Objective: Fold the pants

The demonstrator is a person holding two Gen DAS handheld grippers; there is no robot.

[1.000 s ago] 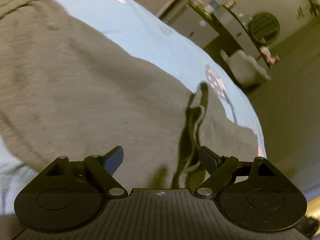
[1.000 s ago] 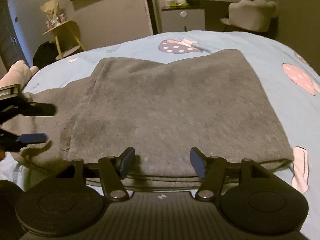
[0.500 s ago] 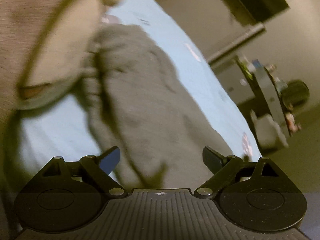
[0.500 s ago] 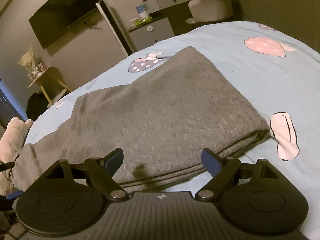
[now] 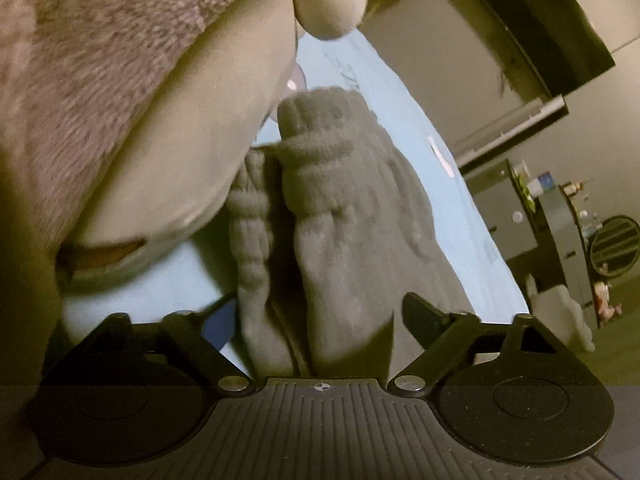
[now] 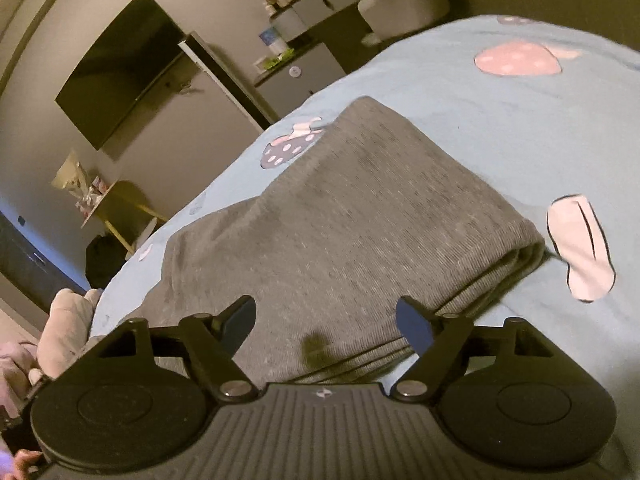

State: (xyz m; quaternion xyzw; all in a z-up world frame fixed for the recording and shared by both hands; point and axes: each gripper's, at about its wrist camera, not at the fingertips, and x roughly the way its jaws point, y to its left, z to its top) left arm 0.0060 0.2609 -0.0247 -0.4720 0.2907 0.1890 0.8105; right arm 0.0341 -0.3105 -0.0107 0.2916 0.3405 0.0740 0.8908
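Note:
Grey sweatpants (image 6: pixel 360 224) lie folded in layers on a light blue bedsheet (image 6: pixel 520 120). In the right wrist view my right gripper (image 6: pixel 328 324) is open over the near folded edge, fingers apart above the cloth. In the left wrist view the ribbed cuff end of the pants (image 5: pixel 316 200) is bunched and lies between the spread fingers of my open left gripper (image 5: pixel 316 320). Neither gripper holds cloth.
A large plush toy (image 5: pixel 120 100) leans close on the left in the left wrist view and shows at the bed's left end (image 6: pixel 68 328) in the right wrist view. Beyond the bed stand a wall TV (image 6: pixel 120 68), a dresser (image 6: pixel 312 20) and a pale chair (image 6: pixel 404 0).
My left gripper has swung from the broad flat of the pants to the cuff end beside the plush toy. My right gripper has tilted and opened wider at the folded edge.

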